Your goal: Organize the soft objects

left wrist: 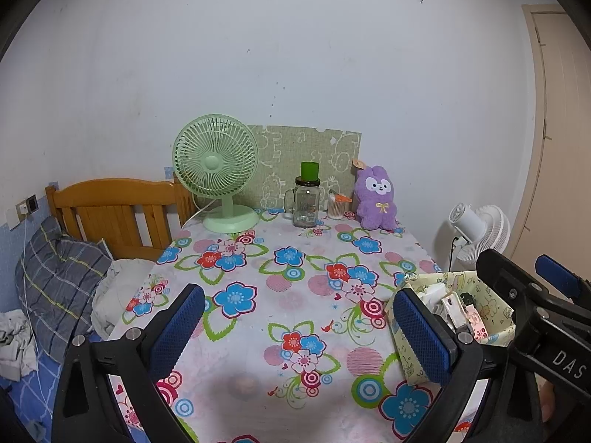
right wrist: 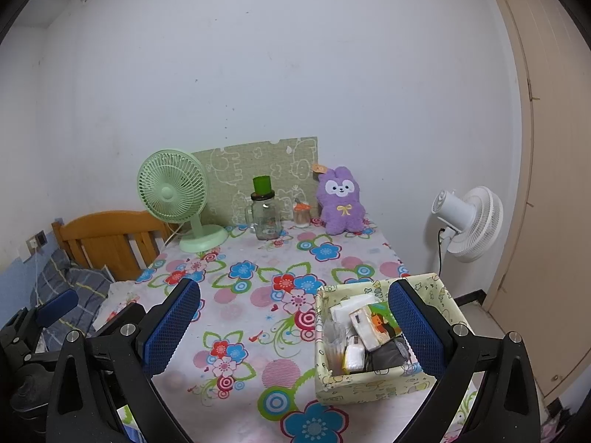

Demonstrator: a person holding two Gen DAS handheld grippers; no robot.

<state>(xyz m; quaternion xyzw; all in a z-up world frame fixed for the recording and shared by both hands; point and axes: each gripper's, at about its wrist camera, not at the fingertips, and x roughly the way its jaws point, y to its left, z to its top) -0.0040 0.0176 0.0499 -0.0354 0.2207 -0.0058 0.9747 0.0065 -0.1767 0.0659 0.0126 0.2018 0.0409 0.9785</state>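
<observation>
Both tools are hovering over the near end of the flowered tablecloth [left wrist: 280, 269], and neither is carrying anything. The left gripper [left wrist: 299, 326] is spreading its blue pads wide, with only bare cloth showing between them. The right gripper [right wrist: 293, 326] is gaping just as wide, its right finger [right wrist: 417, 328] overlapping the yellow patterned box [right wrist: 369, 387] from this angle; whether it is touching the box, I cannot tell. The purple plush bunny [right wrist: 341, 201] is sitting upright at the far end against the wall, just beside a small jar of sticks [right wrist: 302, 216] and near a glass mug with a green cap [right wrist: 264, 217]. The box is holding tissue packs [right wrist: 373, 326] and dark things too jumbled to identify.
</observation>
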